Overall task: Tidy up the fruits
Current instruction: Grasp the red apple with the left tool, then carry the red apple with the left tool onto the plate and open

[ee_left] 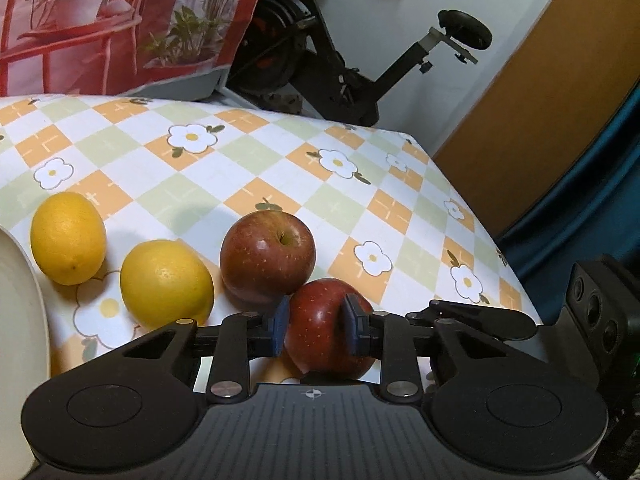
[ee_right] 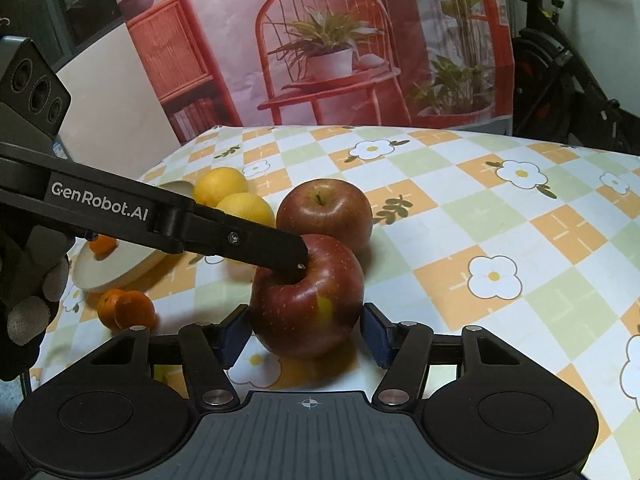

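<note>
A: Table (ee_right: 500, 216) first. Checked floral cloth, both views. Cream plate (ee_right: 120, 268) at far left; the left wrist view catches only its rim (ee_left: 16, 320).

B: Fruit?

A: Two red apples, touching. The near apple (ee_left: 320, 332) is clamped between the blue pads of the left gripper (ee_left: 318, 326). The rear apple (ee_left: 267, 256) sits on the cloth just behind.

B: Right gripper (ee_right: 306, 330)?

A: Tongs apart, straddling the near apple (ee_right: 308, 300), the pads just beside it but not pressing.

B: What does only one view give?

A: Right wrist view shows the left finger (ee_right: 256, 246) lying over the apple's top, plus small oranges (ee_right: 126, 310) beside the plate. Two lemons (ee_left: 166, 282) show whole only in the left view.
</note>
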A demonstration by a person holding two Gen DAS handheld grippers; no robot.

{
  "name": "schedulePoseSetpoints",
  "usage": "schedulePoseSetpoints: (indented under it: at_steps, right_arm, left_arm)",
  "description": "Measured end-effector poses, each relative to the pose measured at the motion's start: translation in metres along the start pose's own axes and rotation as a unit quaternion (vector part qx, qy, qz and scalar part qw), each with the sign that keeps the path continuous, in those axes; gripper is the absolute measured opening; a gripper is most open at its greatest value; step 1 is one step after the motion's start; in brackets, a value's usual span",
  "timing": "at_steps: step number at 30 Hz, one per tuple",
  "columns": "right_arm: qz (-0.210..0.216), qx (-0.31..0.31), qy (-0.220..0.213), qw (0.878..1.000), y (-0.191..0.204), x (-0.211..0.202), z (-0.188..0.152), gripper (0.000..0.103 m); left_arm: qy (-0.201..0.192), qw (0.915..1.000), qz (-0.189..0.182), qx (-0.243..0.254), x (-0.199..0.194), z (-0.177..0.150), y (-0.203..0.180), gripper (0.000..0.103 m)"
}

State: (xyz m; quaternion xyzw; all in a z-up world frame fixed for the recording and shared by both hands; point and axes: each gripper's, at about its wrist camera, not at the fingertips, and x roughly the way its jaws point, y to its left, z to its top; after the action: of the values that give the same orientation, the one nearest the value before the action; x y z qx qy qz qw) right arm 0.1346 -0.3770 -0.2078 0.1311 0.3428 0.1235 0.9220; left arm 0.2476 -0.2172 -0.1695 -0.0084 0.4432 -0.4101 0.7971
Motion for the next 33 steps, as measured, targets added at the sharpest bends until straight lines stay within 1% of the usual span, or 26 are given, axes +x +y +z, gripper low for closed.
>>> schedulePoseSetpoints:
  at_steps: [3, 10, 15, 18, 20, 24, 28, 33]
  right_arm:
    - [0.003, 0.003, -0.003, 1.000, 0.000, -0.001, 0.000, 0.055]
    - [-0.001, 0.001, -0.015, 1.000, 0.010, -0.009, 0.005, 0.055]
    - [0.008, -0.016, -0.022, 1.000, 0.026, -0.014, 0.019, 0.055]
    - [0.022, -0.039, -0.022, 0.999, 0.040, -0.009, 0.033, 0.055]
    - [0.034, -0.056, -0.020, 0.998, 0.052, -0.001, 0.044, 0.055]
    - [0.061, -0.099, -0.010, 0.993, 0.083, 0.023, 0.065, 0.055]
    - [0.092, -0.132, 0.007, 0.987, 0.119, 0.056, 0.079, 0.055]
    - [0.125, -0.152, 0.023, 0.980, 0.156, 0.088, 0.086, 0.055]
  left_arm:
    - [0.002, 1.0000, 0.000, -0.001, -0.001, -0.001, 0.000, 0.031]
    - [-0.013, 0.9998, -0.010, -0.007, -0.016, 0.002, 0.002, 0.031]
    - [-0.033, 0.9993, -0.008, -0.013, -0.039, 0.005, 0.008, 0.030]
    - [-0.049, 0.9987, 0.002, -0.016, -0.056, 0.005, 0.018, 0.030]
    - [-0.061, 0.9978, 0.010, -0.024, -0.067, 0.005, 0.029, 0.030]
    - [-0.083, 0.9945, 0.031, -0.056, -0.095, 0.002, 0.059, 0.030]
    - [-0.093, 0.9905, 0.060, -0.082, -0.119, -0.005, 0.089, 0.030]
    - [-0.099, 0.9860, 0.088, -0.101, -0.141, -0.009, 0.118, 0.030]
